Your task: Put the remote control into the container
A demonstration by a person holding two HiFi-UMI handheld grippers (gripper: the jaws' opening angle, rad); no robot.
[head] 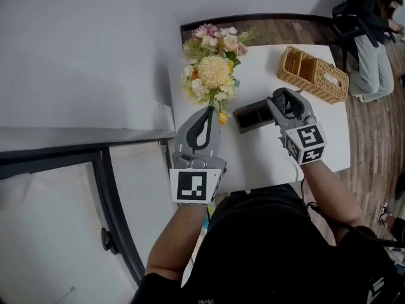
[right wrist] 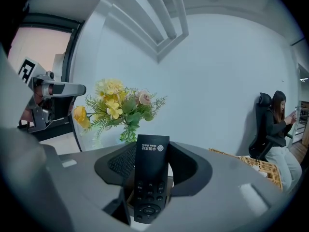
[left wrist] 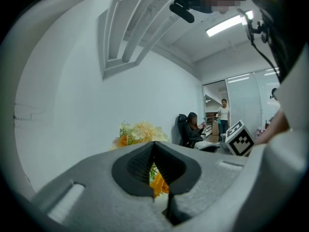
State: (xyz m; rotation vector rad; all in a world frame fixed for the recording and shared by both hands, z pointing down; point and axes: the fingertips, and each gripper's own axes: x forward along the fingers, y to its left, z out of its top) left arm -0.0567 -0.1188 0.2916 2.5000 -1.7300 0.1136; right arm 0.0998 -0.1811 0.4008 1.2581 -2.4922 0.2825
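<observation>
The black remote control [right wrist: 150,178] sits clamped between the right gripper's [head: 278,100] pads, left of the wicker basket [head: 314,75]. The left gripper [head: 207,111], farther left, is closed and empty. Held only near its button end, the remote may pivot or slip at the basket's rim.

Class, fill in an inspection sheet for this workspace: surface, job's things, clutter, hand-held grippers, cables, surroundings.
Surface: white table beside a light wall.
Job's things: remote control upright between the right jaws; dark box and wicker basket on the table; which is the intended container cannot be told.
Clutter: flower bouquet at the table's far left.
Grippers: right hand-held gripper shut on the remote control; left hand-held gripper shut, empty.
Cables: thin black cable close to the person.
Surroundings: wood floor; seated person beyond the table.
</observation>
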